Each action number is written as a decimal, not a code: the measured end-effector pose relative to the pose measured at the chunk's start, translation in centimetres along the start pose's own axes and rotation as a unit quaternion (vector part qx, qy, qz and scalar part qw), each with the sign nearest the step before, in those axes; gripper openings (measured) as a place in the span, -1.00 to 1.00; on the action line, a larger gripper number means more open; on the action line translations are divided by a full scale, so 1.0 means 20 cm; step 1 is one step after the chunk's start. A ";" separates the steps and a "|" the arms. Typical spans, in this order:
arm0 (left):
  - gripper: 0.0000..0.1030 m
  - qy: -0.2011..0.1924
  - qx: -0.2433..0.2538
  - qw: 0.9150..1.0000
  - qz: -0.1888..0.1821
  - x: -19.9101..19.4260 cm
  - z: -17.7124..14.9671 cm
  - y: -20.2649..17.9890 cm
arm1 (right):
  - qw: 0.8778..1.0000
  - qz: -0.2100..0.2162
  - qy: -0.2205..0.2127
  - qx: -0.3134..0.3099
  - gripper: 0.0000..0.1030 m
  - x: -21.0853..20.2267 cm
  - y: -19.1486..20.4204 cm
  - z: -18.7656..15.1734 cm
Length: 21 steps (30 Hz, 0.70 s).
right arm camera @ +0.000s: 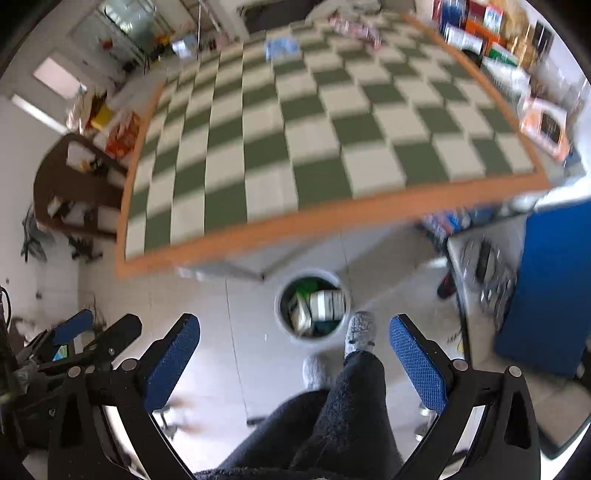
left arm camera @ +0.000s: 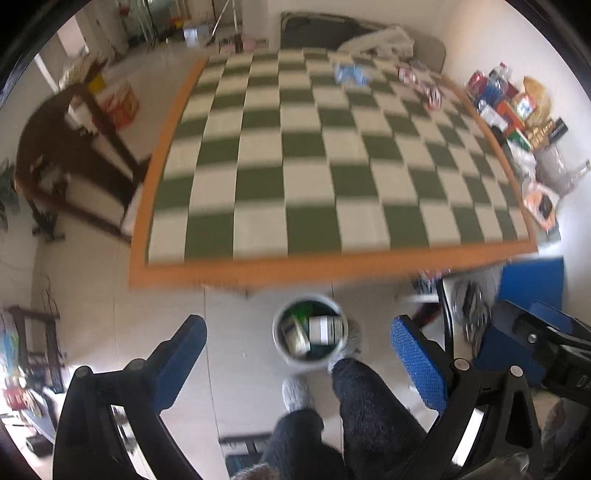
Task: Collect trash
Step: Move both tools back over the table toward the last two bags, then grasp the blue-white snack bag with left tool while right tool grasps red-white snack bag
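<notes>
A white round trash bin (left arm camera: 310,334) (right arm camera: 313,309) stands on the tiled floor by the table's near edge, holding several boxes and green wrappers. My left gripper (left arm camera: 299,363) hangs high above the floor, open and empty, with the bin between its blue fingers (left arm camera: 419,365). My right gripper (right arm camera: 294,360) is likewise open and empty above the bin. On the far part of the green-and-white checkered table (left arm camera: 295,166) (right arm camera: 295,147) lie a blue-white packet (left arm camera: 349,74) (right arm camera: 282,48) and red-white wrappers (left arm camera: 421,83) (right arm camera: 356,27). Both views are blurred.
A person's dark-trousered legs and grey slippers (left arm camera: 295,391) (right arm camera: 360,328) stand beside the bin. A brown chair (left arm camera: 70,155) sits left of the table. Boxes and packets (left arm camera: 517,110) line the right wall. A blue panel (right arm camera: 550,288) and a rack stand at right.
</notes>
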<state>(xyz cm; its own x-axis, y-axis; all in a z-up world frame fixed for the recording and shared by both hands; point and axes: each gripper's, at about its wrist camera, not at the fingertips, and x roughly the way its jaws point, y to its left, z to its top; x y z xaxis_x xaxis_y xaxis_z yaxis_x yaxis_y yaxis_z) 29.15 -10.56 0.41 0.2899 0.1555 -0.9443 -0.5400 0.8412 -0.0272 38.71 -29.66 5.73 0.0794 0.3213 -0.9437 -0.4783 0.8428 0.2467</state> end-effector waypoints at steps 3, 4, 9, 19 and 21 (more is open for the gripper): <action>0.99 -0.015 0.004 1.000 0.008 0.02 0.28 -0.04 | 1.000 -0.007 -0.022 0.002 1.00 -0.05 -0.05 0.25; 0.99 -0.018 0.006 1.000 0.010 0.04 0.39 -0.07 | 1.000 -0.012 -0.027 0.002 1.00 -0.06 -0.06 0.34; 0.99 -0.019 0.004 1.000 0.024 0.23 0.90 -0.20 | 0.999 -0.028 -0.042 0.002 1.00 0.00 -0.22 0.96; 0.97 0.041 -0.048 0.997 0.047 0.90 1.86 -0.41 | 0.998 -0.067 -0.006 -0.012 0.99 0.58 -0.54 2.32; 0.97 0.053 -0.054 0.996 0.041 1.03 1.98 -0.43 | 0.997 -0.075 0.009 -0.027 0.95 0.73 -0.57 2.49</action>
<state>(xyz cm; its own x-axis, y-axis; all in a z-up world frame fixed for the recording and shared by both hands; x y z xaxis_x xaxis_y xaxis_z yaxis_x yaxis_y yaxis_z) 71.05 5.84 -5.81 0.1598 0.1608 -0.9740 -0.6415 0.7668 0.0214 88.91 -12.96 0.11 0.1381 0.1855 -0.9729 -0.5087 0.8561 0.0911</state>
